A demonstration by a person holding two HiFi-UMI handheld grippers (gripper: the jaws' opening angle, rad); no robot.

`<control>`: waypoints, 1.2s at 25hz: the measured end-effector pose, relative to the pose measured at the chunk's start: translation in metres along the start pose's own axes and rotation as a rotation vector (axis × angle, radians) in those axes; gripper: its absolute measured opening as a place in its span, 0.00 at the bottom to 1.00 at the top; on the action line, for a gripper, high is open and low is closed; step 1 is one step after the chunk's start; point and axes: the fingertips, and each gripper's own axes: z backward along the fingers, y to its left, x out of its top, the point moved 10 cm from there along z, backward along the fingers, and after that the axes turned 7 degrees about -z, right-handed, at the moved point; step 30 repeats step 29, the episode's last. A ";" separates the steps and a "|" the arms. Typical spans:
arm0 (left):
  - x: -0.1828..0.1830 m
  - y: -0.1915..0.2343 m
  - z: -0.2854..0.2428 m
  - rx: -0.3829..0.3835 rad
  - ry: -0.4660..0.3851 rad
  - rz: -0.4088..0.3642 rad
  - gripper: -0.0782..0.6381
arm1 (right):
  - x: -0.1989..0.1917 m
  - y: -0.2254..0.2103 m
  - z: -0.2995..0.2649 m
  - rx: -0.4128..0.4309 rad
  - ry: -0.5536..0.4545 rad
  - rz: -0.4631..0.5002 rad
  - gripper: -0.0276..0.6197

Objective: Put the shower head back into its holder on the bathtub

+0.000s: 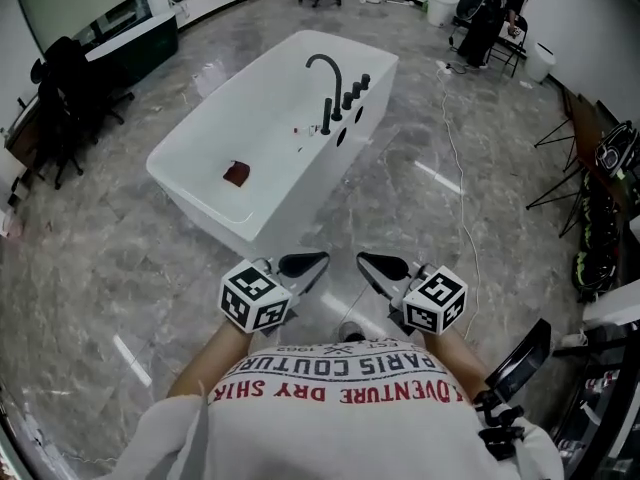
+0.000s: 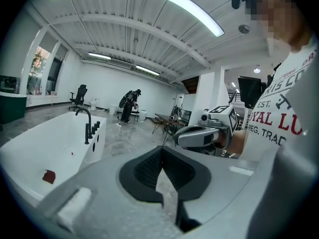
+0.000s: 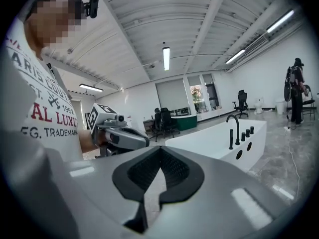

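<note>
The white bathtub (image 1: pixel 215 183) stands on the grey floor ahead of me. On its far rim are a black curved spout (image 1: pixel 327 71), a slim upright black piece (image 1: pixel 326 116) beside it, and three black knobs (image 1: pixel 354 93). A small red thing (image 1: pixel 236 174) lies inside the tub. My left gripper (image 1: pixel 316 261) and right gripper (image 1: pixel 368 262) hang side by side in front of my chest, well short of the tub, both shut and empty. The left gripper view shows the tub (image 2: pixel 37 151), its spout (image 2: pixel 85 119) and the right gripper (image 2: pixel 203 136). In the right gripper view I see the tub (image 3: pixel 212 144) and the left gripper (image 3: pixel 122 137).
A white cable (image 1: pixel 458 168) trails over the floor right of the tub. Black office chairs (image 1: pixel 62 93) and a dark counter (image 1: pixel 130 38) line the left wall. Folding stands (image 1: pixel 580 148) crowd the right side. A person (image 1: pixel 495 13) stands at the far back right.
</note>
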 end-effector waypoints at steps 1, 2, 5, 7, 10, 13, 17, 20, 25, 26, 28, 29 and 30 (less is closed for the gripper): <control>-0.005 0.000 0.014 0.001 -0.003 0.002 0.11 | -0.003 0.014 -0.004 -0.005 -0.003 0.008 0.05; -0.009 -0.001 0.027 0.003 -0.008 0.003 0.11 | -0.005 0.026 -0.007 -0.013 -0.004 0.017 0.05; -0.012 -0.005 0.050 0.002 -0.028 -0.012 0.11 | -0.009 0.054 -0.009 -0.033 -0.021 0.033 0.05; -0.010 -0.008 0.053 -0.008 -0.025 -0.032 0.11 | -0.011 0.063 -0.005 -0.043 -0.038 0.024 0.05; -0.008 -0.016 0.056 -0.037 -0.024 -0.051 0.11 | -0.017 0.073 0.002 -0.066 -0.054 -0.006 0.05; -0.008 -0.018 0.067 -0.063 -0.032 -0.070 0.11 | -0.021 0.084 0.003 -0.091 -0.077 -0.014 0.05; -0.014 -0.017 0.074 -0.081 -0.032 -0.068 0.11 | -0.029 0.094 0.003 -0.122 -0.082 -0.023 0.05; -0.020 -0.016 0.076 -0.102 -0.025 -0.053 0.11 | -0.033 0.099 0.002 -0.137 -0.074 -0.037 0.05; -0.020 -0.011 0.069 -0.130 -0.020 -0.045 0.11 | -0.032 0.094 0.003 -0.159 -0.078 -0.060 0.05; -0.020 -0.011 0.066 -0.133 -0.020 -0.044 0.11 | -0.032 0.092 0.005 -0.161 -0.080 -0.065 0.05; -0.020 -0.013 0.061 -0.140 -0.018 -0.040 0.11 | -0.034 0.091 0.009 -0.165 -0.081 -0.074 0.05; -0.020 -0.014 0.059 -0.143 -0.017 -0.038 0.11 | -0.035 0.091 0.011 -0.167 -0.080 -0.078 0.05; -0.020 -0.014 0.059 -0.143 -0.017 -0.038 0.11 | -0.035 0.091 0.011 -0.167 -0.080 -0.078 0.05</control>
